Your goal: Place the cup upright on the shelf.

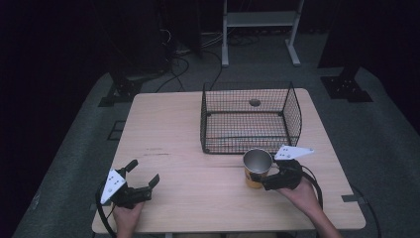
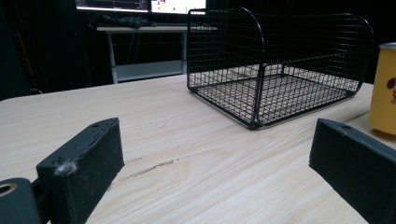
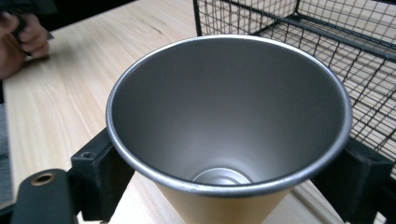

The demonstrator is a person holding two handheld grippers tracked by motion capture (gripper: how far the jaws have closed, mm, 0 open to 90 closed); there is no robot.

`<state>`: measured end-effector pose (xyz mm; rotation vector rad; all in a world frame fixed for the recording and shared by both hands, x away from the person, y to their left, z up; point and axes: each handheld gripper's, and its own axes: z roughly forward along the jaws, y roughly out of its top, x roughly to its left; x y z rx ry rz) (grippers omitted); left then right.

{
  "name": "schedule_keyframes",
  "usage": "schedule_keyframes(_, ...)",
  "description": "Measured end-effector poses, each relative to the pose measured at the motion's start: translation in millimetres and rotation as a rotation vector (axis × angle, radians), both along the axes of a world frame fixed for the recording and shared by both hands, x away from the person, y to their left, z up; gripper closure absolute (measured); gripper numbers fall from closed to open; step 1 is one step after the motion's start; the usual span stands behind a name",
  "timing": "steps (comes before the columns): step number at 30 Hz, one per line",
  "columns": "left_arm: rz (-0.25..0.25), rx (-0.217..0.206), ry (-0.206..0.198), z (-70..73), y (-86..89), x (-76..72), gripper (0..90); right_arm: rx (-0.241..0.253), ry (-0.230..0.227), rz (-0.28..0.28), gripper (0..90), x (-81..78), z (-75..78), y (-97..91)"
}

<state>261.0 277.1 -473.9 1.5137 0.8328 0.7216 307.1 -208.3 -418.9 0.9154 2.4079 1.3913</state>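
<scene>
A yellow metal cup (image 1: 256, 167) with a silver inside stands upright near the table's front right, just before the wire basket (image 1: 203, 119). My right gripper (image 1: 268, 177) holds it from the near right side; in the right gripper view the two jaws press on either side of the cup (image 3: 229, 116) below its rim. My left gripper (image 1: 144, 172) is open at the front left with nothing between its jaws. In the left gripper view the cup (image 2: 385, 88) shows at the right edge, beyond the open gripper (image 2: 215, 144).
The black wire basket (image 2: 261, 70) sits at the back middle of the wooden table (image 1: 168, 144), with nothing in it; a small round dark mark shows through its far end. A metal stand and cables are on the floor behind. The basket (image 3: 336, 37) is close behind the cup.
</scene>
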Motion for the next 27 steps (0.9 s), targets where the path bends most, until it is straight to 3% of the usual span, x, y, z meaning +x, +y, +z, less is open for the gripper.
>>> schedule_keyframes(5,0.0,0.001,0.0,0.0,0.1,-0.2,2.3,-0.008,-0.001,0.019,13.6,1.4,10.2,-0.7)
schedule_keyframes(13,0.001,-0.002,0.001,-0.1,0.1,-0.1,2.3,0.013,0.008,0.041,13.5,2.7,22.3,-4.9)
schedule_keyframes(22,0.001,0.0,0.002,-0.1,0.1,-0.2,2.3,0.051,0.013,0.074,13.5,7.2,46.2,-11.0)
schedule_keyframes(27,0.001,0.0,0.002,0.0,0.1,-0.3,2.3,0.049,0.011,0.08,13.6,10.0,55.0,-12.6)
